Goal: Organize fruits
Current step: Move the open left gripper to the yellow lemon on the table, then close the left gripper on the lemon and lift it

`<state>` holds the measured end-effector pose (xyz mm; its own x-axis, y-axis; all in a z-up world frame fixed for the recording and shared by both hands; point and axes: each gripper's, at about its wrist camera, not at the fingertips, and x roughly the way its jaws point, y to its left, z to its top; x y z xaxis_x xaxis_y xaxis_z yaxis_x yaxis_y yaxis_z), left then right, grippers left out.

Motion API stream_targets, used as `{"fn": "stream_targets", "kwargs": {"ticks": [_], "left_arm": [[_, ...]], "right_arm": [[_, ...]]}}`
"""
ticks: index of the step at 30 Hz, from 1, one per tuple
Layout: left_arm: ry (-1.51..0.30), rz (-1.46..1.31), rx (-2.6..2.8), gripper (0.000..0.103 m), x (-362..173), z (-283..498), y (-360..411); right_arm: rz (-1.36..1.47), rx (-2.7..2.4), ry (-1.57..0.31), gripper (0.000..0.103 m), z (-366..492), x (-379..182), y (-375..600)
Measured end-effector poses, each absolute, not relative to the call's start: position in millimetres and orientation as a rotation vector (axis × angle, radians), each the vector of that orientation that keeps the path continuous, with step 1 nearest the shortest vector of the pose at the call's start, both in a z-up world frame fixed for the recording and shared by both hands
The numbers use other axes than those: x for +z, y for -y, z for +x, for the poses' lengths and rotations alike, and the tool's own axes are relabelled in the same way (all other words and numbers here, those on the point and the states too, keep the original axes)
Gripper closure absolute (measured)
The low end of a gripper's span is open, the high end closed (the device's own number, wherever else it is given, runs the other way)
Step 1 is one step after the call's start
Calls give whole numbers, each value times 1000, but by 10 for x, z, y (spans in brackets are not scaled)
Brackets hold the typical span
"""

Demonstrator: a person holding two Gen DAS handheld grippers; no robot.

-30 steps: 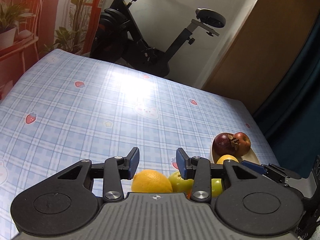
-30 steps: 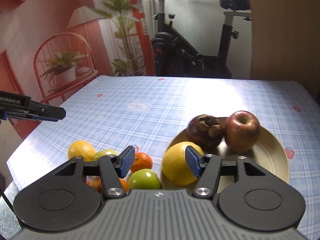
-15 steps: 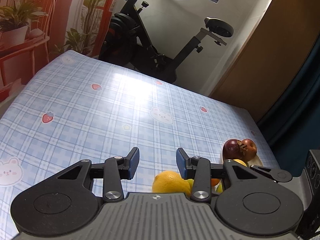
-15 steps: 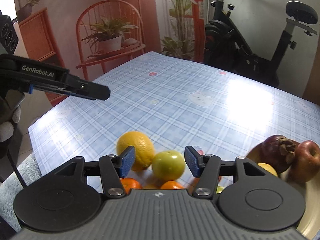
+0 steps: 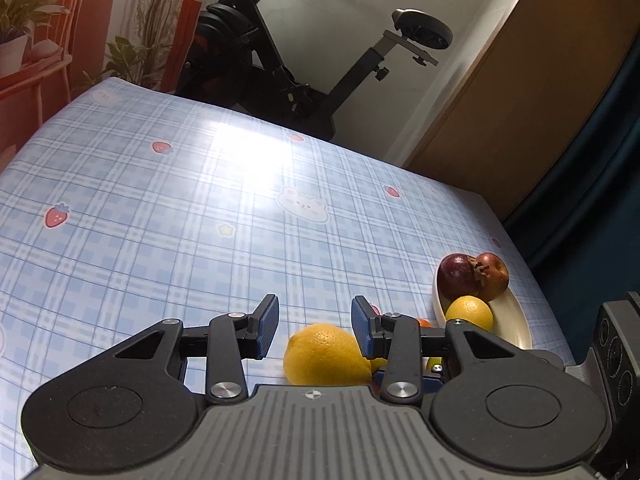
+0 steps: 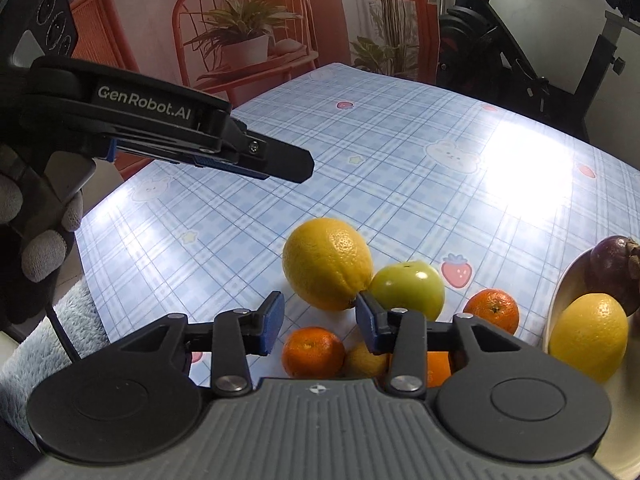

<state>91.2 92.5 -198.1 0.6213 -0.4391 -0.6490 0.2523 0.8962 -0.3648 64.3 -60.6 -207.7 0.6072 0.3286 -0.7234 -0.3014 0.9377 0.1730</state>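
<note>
The big yellow orange (image 6: 326, 262) sits on the table (image 6: 400, 168), just past the right gripper (image 6: 318, 320), a bit to the left, touching the green apple (image 6: 408, 288). Right jaws are apart. The left gripper (image 5: 314, 320) waits open above. The plate (image 6: 560, 304) is right.

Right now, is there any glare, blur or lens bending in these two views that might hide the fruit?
Left wrist view: a white glare patch washes out the tablecloth far from the fruit, and the fisheye curves the table edge. Right wrist view: similar glare beyond the fruit; the large orange and green apple look sharp; the left gripper crosses the upper left.
</note>
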Motion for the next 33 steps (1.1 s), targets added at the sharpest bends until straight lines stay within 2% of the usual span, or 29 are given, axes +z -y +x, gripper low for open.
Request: {"fn": "stream_targets", "kwargs": {"ticks": [11,15,23,33], "left_arm": [[-937,-232,-477,60,-2238,1046,-872],[-938,-252,-488,51,-2256,1030,-881],[-913,-189,-465,53,-2252,1030,-838],[-915,-305,-474,52,-2263,1104,-1142]], "right_arm": [[50,359,-838,61,623,-2068,637],[49,359,-834,61,611,-2066,626],[38,361,-819,61,635,-2026,612],[22,361,-838,60,768,-2048,546]]}}
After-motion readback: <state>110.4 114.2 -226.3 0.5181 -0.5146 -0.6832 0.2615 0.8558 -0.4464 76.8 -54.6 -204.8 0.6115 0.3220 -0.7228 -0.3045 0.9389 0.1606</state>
